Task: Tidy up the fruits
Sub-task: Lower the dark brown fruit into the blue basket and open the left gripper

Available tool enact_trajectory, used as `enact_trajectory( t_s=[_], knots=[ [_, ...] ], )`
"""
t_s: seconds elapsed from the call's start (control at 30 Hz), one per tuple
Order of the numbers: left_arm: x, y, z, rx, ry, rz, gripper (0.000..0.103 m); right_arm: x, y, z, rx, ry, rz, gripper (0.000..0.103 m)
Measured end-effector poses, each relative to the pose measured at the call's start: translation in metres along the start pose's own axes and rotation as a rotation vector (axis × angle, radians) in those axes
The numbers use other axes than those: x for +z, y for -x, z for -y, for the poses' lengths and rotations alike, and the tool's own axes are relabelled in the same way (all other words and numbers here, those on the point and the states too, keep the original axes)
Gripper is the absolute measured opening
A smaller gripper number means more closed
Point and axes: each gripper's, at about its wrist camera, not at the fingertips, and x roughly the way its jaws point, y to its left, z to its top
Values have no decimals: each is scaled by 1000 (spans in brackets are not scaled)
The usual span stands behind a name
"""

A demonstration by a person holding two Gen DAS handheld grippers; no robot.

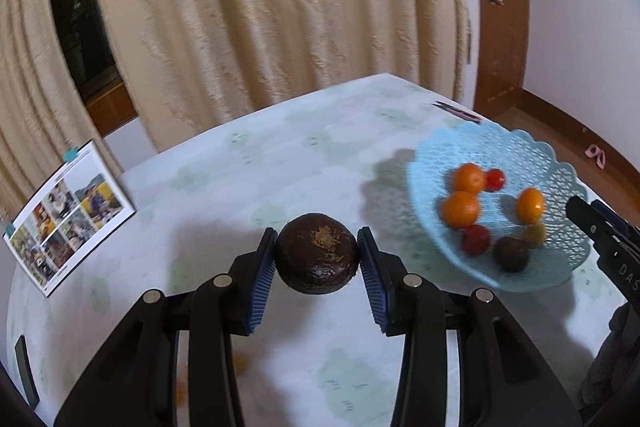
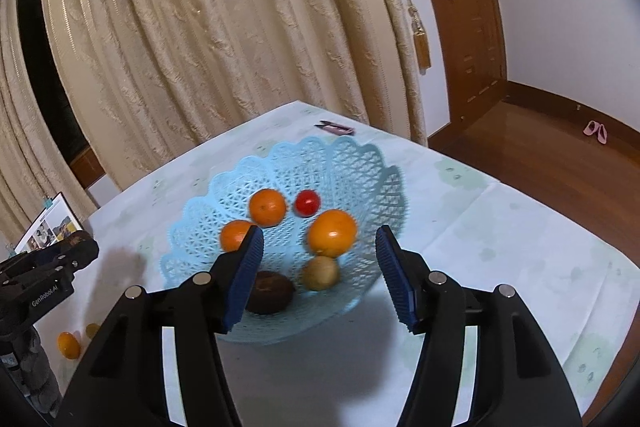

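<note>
My left gripper (image 1: 317,233) is shut on a dark brown round fruit (image 1: 316,259), held a little above the pale tablecloth; its blue pads press both sides. To its right stands a light blue lattice basket (image 1: 520,151) holding three oranges, small red fruits and a dark fruit. In the right wrist view my right gripper (image 2: 320,231) hangs open over the basket (image 2: 340,163), nothing between its pads. Below it lie an orange (image 2: 332,233), a yellowish-brown fruit (image 2: 320,273), a dark fruit (image 2: 270,291) and a red fruit (image 2: 307,203). A small orange (image 2: 68,344) lies on the cloth at the left.
A photo booklet (image 1: 68,211) stands at the table's left edge. A small pink-and-dark object (image 2: 336,127) lies behind the basket near the far edge. Curtains hang behind the table. Wooden floor drops away to the right. A flat black item (image 1: 26,367) lies at the near left.
</note>
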Motion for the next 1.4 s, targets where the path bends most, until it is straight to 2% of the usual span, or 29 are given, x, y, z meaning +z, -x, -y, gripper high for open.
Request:
enact_trajectory(
  t_s=[0.43, 0.8, 0.87, 0.9, 0.93, 0.97, 1.17, 1.23, 1.4],
  knots=[
    [8, -11, 79, -95, -122, -14, 41, 3, 10, 31, -40, -30, 47, 60],
    [13, -24, 105, -158, -132, -54, 43, 3, 10, 45, -42, -67, 48, 60],
    [14, -24, 105, -160, -125, -49, 54, 3, 10, 45, -43, -69, 48, 61],
    [14, -23, 105, -157, -123, -44, 66, 3, 10, 45, -43, -72, 48, 64],
    [15, -22, 104, -153, -122, -34, 71, 3, 11, 46, -43, -73, 50, 67],
    [15, -21, 103, -149, -122, -27, 71, 3, 11, 46, -46, -75, 56, 73],
    [17, -19, 93, -124, -106, -16, 80, 2, 15, 44, -44, -74, 65, 74],
    [17, -18, 89, -118, -99, -14, 86, 2, 16, 43, -42, -76, 67, 77],
    [16, -16, 81, -94, -93, -5, 89, 2, 19, 39, -34, -76, 77, 85]
  ],
)
